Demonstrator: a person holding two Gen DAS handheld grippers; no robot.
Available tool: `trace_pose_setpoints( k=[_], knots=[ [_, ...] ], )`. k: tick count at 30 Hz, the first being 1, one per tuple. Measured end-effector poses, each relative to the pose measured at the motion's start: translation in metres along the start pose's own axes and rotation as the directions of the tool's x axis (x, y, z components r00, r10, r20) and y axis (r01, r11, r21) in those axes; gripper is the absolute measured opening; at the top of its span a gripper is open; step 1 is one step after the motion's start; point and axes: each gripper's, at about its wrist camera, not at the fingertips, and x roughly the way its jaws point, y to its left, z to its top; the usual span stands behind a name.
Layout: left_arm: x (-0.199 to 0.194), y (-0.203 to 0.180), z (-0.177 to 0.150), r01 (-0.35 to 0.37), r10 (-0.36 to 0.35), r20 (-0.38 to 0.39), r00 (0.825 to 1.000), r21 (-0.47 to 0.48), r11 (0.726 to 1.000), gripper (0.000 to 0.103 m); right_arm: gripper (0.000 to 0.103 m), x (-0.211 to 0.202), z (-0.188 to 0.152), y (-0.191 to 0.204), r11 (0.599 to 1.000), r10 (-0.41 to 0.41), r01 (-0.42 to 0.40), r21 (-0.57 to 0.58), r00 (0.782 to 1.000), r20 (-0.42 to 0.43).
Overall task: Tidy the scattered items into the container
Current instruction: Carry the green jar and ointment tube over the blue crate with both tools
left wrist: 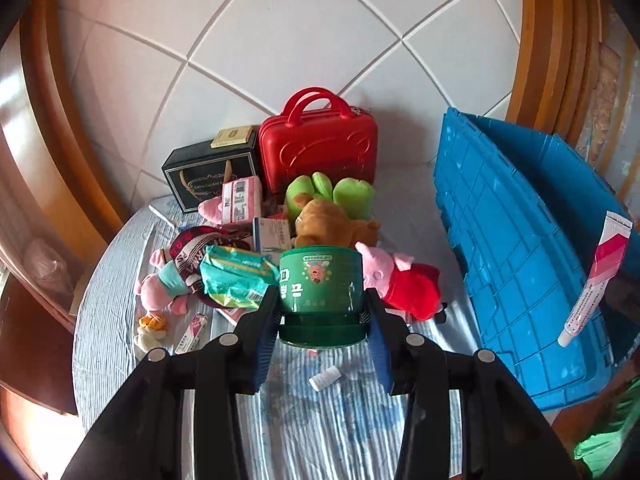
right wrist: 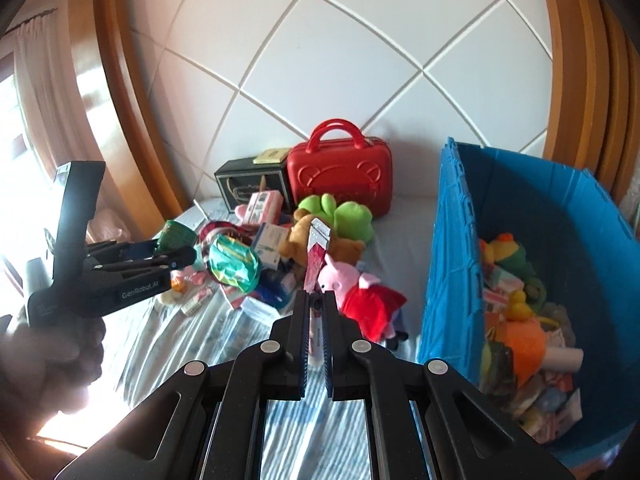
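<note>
Left gripper (left wrist: 322, 312) clamped on green tub (left wrist: 321, 294), left of blue crate (left wrist: 516, 240). Right gripper (right wrist: 316, 304) clamped on tube (right wrist: 317, 258), beside crate

A dark green tub (left wrist: 322, 280) with pale lettering sits between black fingers with blue pads (left wrist: 264, 350), over a sheet (left wrist: 320, 432) striped blue and white. A tube (right wrist: 318, 258) coloured red, pink and white stands out against a bright blue crate (right wrist: 452, 248). Behind lie a glossy red case (left wrist: 318, 152), a black box (left wrist: 208, 176) with gold print, a lime green plush (left wrist: 332, 194), a brown plush (left wrist: 324, 222) and a pink pig in red (left wrist: 400, 280).
</note>
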Motion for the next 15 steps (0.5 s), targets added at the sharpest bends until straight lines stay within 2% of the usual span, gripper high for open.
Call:
trace_pose_setpoints(
  k=[7, 13, 15],
  knots=[
    [-0.02, -0.076, 0.035, 0.07, -0.073, 0.048, 0.996, 0.043, 0.997, 0.04, 0.006, -0.051, 0.024, -0.053, 1.0, 0.01, -0.011, 0.013, 0.997, 0.081],
    [-0.029, -0.146, 0.06, 0.137, -0.144, 0.071, 0.987, 0.1, 0.986, 0.04, 0.006, -0.086, 0.032, -0.11, 0.998, -0.047, 0.042, 0.049, 0.993, 0.112],
    [-0.031, -0.168, 0.066, 0.161, -0.171, 0.074, 0.983, 0.121, 0.979, 0.04, 0.001, -0.094, 0.03, -0.129, 0.996, -0.076, 0.07, 0.058, 0.991, 0.111]
  ],
)
